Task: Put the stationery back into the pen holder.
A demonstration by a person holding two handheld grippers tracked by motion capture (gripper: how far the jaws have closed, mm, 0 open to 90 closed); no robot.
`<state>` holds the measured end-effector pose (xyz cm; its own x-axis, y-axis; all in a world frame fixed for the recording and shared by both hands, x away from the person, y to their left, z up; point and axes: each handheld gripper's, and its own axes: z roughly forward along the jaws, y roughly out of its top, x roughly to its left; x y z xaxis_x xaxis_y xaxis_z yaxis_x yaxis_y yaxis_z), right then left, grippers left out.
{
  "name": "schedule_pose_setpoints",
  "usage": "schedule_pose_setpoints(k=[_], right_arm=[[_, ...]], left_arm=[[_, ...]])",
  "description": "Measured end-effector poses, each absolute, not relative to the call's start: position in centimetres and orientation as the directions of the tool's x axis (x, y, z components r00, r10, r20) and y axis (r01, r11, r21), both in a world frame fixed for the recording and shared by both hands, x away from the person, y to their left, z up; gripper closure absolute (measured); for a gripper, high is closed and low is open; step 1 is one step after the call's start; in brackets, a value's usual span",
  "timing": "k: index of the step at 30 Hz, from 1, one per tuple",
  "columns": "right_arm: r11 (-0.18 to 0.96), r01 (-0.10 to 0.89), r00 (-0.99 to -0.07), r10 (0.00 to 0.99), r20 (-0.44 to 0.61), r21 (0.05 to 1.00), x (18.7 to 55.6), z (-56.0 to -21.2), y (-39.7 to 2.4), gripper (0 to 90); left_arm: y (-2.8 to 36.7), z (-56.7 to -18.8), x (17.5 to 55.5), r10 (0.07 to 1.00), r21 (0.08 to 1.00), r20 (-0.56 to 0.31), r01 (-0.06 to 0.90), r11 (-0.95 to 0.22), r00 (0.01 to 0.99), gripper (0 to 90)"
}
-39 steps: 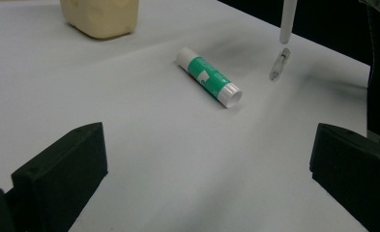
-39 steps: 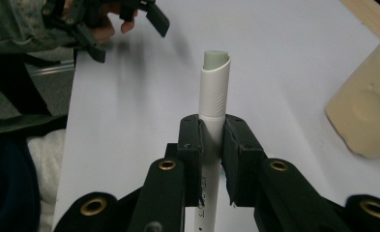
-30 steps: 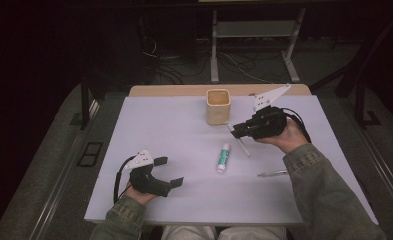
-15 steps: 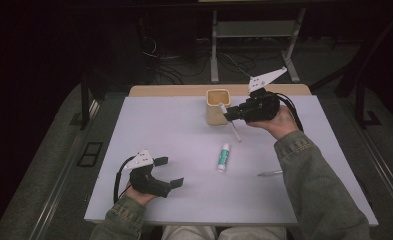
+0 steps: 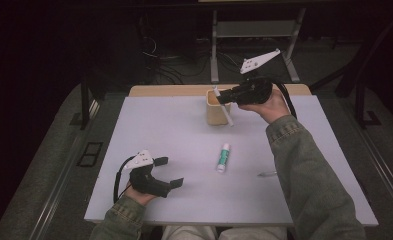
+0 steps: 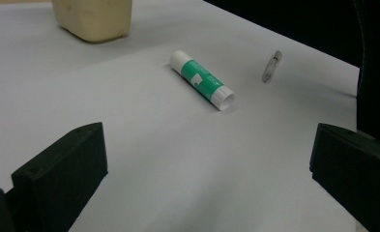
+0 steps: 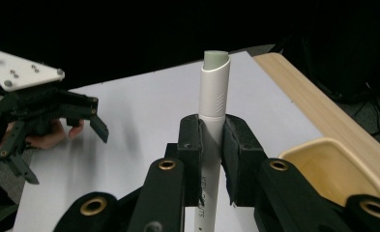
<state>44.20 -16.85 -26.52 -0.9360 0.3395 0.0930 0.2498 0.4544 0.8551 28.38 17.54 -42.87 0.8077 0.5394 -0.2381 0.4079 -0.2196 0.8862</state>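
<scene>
White pen [image 7: 212,92] sits pinched in the right gripper's [image 5: 227,97] jaws, upper middle of the high view, above the cup [image 5: 215,111]. Left gripper [image 5: 170,172], lower left, rests with jaws spread.

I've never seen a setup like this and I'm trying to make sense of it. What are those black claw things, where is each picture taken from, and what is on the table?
A person sits at a white table with a hand-held two-jaw gripper in each hand. The high view looks down from above. Each of the other two pictures comes from a camera riding on one gripper, looking along its jaws.

The left gripper rests near the table's front edge, jaws wide open and holding nothing. The right gripper is shut on a white pen, held up beside a beige cup.

On the table lie a green and white glue stick and a small, thin clear item, too small to identify.
</scene>
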Motion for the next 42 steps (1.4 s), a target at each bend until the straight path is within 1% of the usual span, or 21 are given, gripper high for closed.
schedule_pose_setpoints(k=[7, 15, 23, 28, 31, 38, 42], right_arm=[[0.431, 0.251, -0.928, 0.361, 0.089, 0.867, 45.8, -25.2, -16.6, 77.8], [0.431, 0.239, -0.926, 0.372, 0.069, 0.87, 47.3, -24.5, -15.8, 77.8], [0.403, 0.24, -0.916, 0.396, 0.068, 0.883, 49.2, -24.0, -15.6, 77.8], [0.373, 0.237, -0.912, 0.404, 0.073, 0.897, 50.0, -24.4, -15.7, 77.8], [0.335, 0.246, -0.895, 0.438, 0.081, 0.91, 50.8, -24.9, -16.1, 77.8], [0.28, 0.249, -0.874, 0.478, 0.09, 0.927, 51.4, -25.7, -16.5, 77.8], [0.217, 0.253, -0.845, 0.523, 0.107, 0.943, 51.7, -26.7, -16.4, 77.8]], left_arm=[[17.6, -42.9, 28.5, 0.538, 0.887, -0.237, 0.406, -0.221, 0.809, 0.0], [17.7, -43.0, 28.5, 0.538, 0.886, -0.243, 0.411, -0.217, 0.807, 0.0], [17.8, -43.0, 28.6, 0.535, 0.886, -0.245, 0.411, -0.216, 0.809, 0.0], [17.8, -42.9, 28.6, 0.535, 0.887, -0.246, 0.41, -0.213, 0.809, 0.0], [17.8, -42.9, 28.5, 0.534, 0.887, -0.248, 0.411, -0.21, 0.808, 0.0], [17.8, -42.9, 28.5, 0.535, 0.888, -0.252, 0.413, -0.204, 0.806, 0.0], [17.9, -42.9, 28.6, 0.536, 0.89, -0.245, 0.407, -0.206, 0.808, 0.0]])
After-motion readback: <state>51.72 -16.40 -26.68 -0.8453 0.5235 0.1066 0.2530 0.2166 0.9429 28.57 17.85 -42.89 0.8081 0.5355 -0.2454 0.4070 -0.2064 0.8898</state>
